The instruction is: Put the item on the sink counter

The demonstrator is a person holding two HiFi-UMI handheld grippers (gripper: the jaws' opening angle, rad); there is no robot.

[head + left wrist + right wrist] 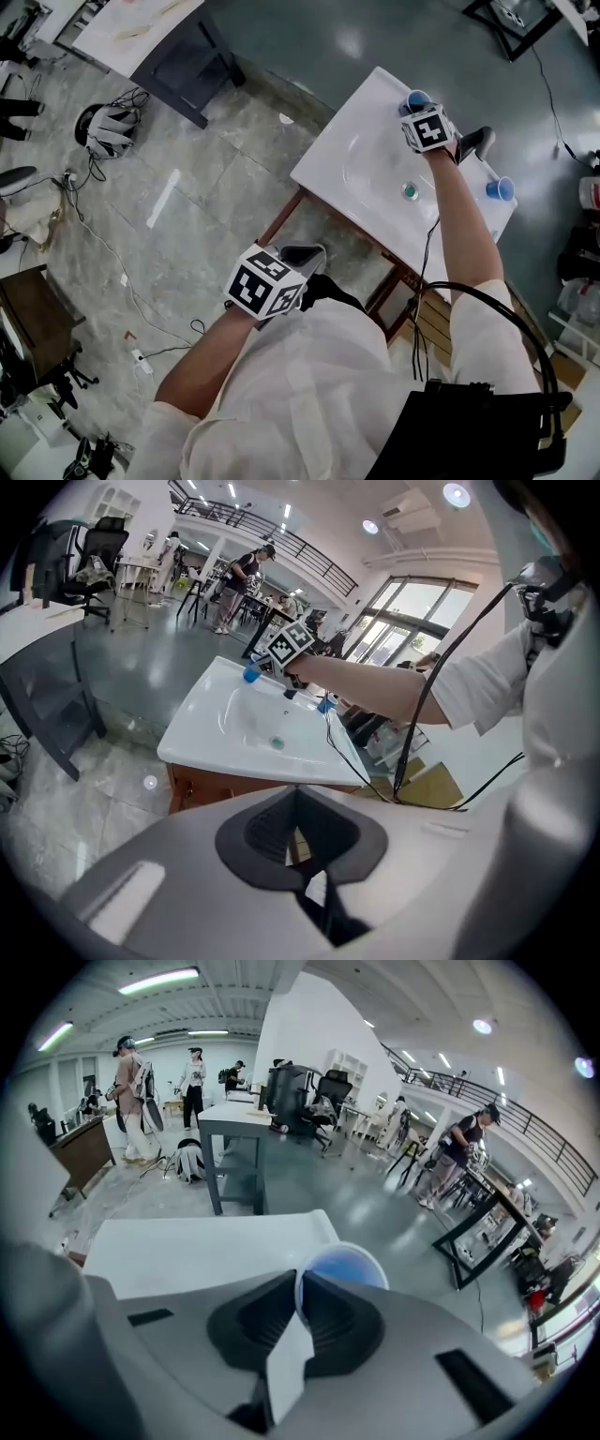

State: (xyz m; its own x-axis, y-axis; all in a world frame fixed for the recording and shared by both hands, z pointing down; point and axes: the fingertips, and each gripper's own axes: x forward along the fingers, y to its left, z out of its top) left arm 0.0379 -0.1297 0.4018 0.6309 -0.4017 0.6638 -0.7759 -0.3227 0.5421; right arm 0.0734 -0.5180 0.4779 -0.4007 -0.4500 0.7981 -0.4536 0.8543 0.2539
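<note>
A white sink counter [328, 161] stands on a wooden frame ahead of me. At its far corner, my right gripper [419, 111] is shut on the rim of a blue cup [415, 97]. In the right gripper view the blue cup [343, 1266] has one side of its rim pinched between the pads of the right gripper [298, 1314], over the counter's corner [187, 1251]. A second blue cup [500, 189] stands on the counter's right end. My left gripper [305, 251] hangs near my body, off the counter, shut and holding nothing; its pads [281, 829] meet.
A dark faucet [478, 141] rises behind the basin, with a green drain [410, 190] in it. A dark table [183, 58] stands at upper left. Cables and a bag [108, 127] lie on the floor at left. People stand far off [131, 1072].
</note>
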